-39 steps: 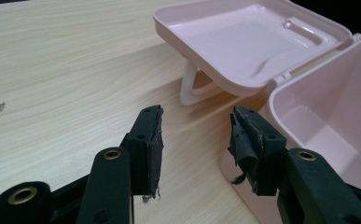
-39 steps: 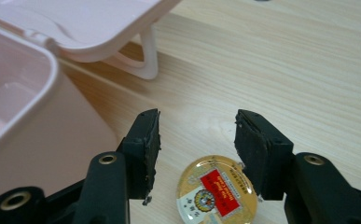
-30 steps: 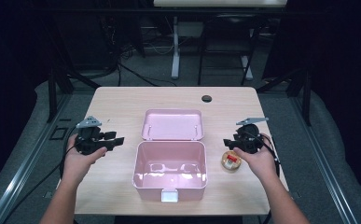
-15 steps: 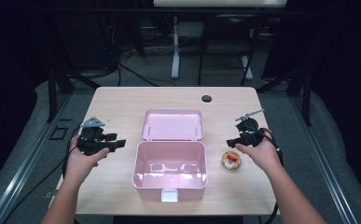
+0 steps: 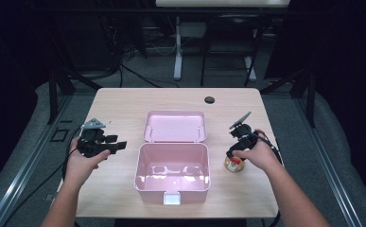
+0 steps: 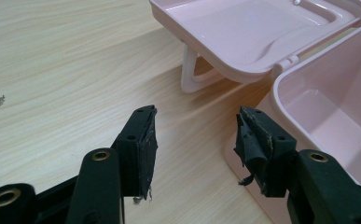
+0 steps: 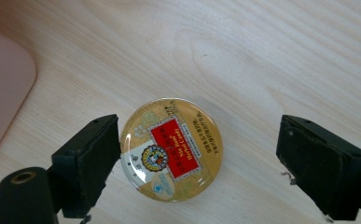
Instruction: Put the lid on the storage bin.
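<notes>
Pale woodgrain desk (image 5: 124, 101) with an open pink plastic box (image 5: 172, 172), and right beside it sits a round gold tin (image 7: 171, 149), red label reading "Herbal Candy", between the right tool's (image 7: 199, 163) jaws, just opened wide.

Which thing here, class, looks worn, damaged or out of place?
The left tool has frayed pads: black shreds hang from both. Otherwise nothing stands out: the pink box sits open and square, and the round tin lies flat on the table.
</notes>
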Demonstrator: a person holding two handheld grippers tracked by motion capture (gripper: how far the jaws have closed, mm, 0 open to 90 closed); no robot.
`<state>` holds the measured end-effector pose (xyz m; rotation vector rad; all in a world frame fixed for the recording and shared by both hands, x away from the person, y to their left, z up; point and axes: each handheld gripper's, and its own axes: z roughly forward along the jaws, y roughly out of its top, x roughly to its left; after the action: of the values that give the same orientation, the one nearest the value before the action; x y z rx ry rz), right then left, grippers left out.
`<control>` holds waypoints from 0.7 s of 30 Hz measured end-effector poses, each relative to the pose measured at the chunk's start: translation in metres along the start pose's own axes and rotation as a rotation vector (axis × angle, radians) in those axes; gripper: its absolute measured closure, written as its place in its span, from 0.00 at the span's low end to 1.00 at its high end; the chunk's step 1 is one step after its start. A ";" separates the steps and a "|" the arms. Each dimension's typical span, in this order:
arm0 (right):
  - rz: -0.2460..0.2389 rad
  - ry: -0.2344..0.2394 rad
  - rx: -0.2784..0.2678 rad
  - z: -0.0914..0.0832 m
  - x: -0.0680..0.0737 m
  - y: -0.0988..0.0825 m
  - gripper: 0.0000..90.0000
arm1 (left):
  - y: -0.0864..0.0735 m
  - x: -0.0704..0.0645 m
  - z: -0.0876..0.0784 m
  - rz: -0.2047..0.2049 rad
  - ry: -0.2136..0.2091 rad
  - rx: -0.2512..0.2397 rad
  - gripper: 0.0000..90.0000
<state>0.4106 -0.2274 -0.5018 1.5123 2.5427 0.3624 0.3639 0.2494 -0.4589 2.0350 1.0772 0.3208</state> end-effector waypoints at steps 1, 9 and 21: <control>0.005 0.000 0.009 0.002 0.001 0.000 0.13 | 0.000 0.000 0.000 0.000 -0.001 -0.002 0.53; 0.029 0.030 0.089 0.018 0.007 0.001 0.06 | 0.000 0.000 -0.001 -0.006 -0.002 -0.004 0.53; 0.017 0.045 0.145 0.033 0.010 -0.001 0.06 | -0.001 0.001 0.002 -0.009 0.003 0.008 0.53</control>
<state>0.4134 -0.2154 -0.5338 1.5924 2.6443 0.2214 0.3650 0.2495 -0.4609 2.0372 1.0902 0.3153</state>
